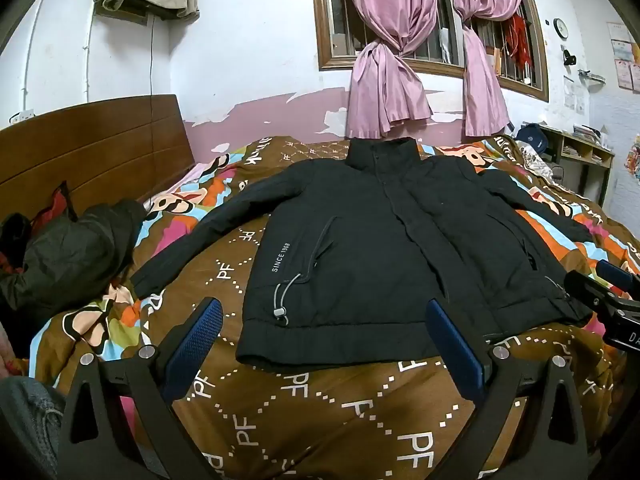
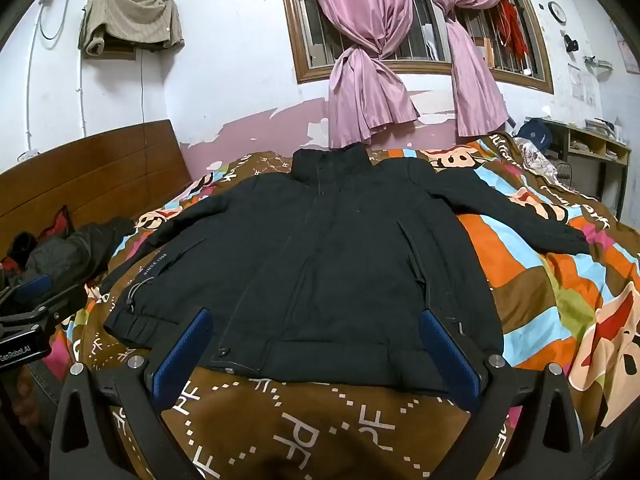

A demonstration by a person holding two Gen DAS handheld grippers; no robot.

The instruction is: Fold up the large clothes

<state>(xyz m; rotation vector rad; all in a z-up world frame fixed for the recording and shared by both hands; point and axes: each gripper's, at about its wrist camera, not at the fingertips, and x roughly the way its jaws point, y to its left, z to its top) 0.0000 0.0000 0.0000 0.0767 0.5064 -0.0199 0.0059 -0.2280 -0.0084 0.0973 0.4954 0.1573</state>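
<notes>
A black zip jacket lies flat, front up, on the bed, collar toward the far wall and both sleeves spread out; it also shows in the right wrist view. My left gripper is open and empty, hovering just above the jacket's hem near its left half. My right gripper is open and empty, just above the hem near its right half. The right gripper shows at the right edge of the left wrist view, and the left gripper at the left edge of the right wrist view.
The bed has a brown patterned quilt. A dark crumpled garment lies at the left by the wooden headboard. Pink curtains hang behind. A shelf unit stands at the right.
</notes>
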